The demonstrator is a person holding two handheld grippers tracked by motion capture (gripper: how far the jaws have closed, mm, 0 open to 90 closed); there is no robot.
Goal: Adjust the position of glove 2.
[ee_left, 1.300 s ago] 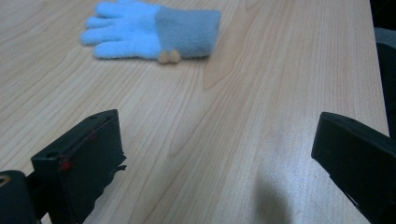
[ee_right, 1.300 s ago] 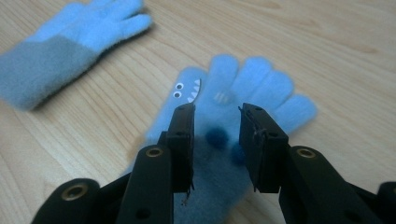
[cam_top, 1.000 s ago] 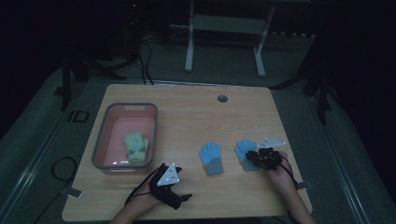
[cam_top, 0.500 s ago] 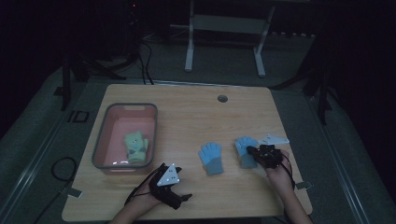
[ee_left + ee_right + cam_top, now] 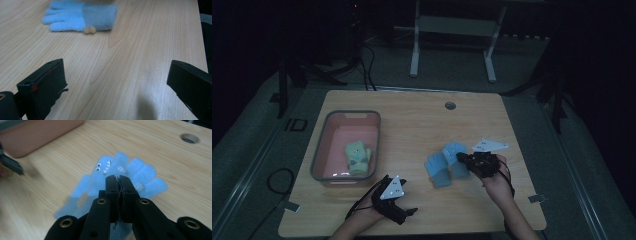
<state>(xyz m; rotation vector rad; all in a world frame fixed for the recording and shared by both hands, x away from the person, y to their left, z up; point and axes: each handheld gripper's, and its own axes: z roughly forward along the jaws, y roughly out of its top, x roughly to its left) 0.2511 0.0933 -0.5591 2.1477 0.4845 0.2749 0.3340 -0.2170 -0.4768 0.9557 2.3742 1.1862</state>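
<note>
Two light blue gloves are at the table's middle right. One glove [image 5: 437,171] [image 5: 80,16] lies flat on the wood. The other glove [image 5: 453,152] [image 5: 140,175], with a small monster face on it, is pinched at its cuff by my right gripper [image 5: 464,159] [image 5: 119,178], whose jaws are shut on it and hold it partly off the table. My left gripper [image 5: 409,212] [image 5: 116,87] rests near the front edge, jaws wide open with bare wood between them, pointing toward the flat glove.
A pink bin [image 5: 319,150] [image 5: 37,135] stands at the left with a yellow-green glove [image 5: 357,157] inside. A round cable hole [image 5: 450,105] [image 5: 189,138] sits near the table's far edge. The floor around the table is dark, and a white stand is behind it.
My right gripper has risen and shifted a little left, with the face glove pinched in it and drawn toward the other glove. The left gripper has stayed put.
</note>
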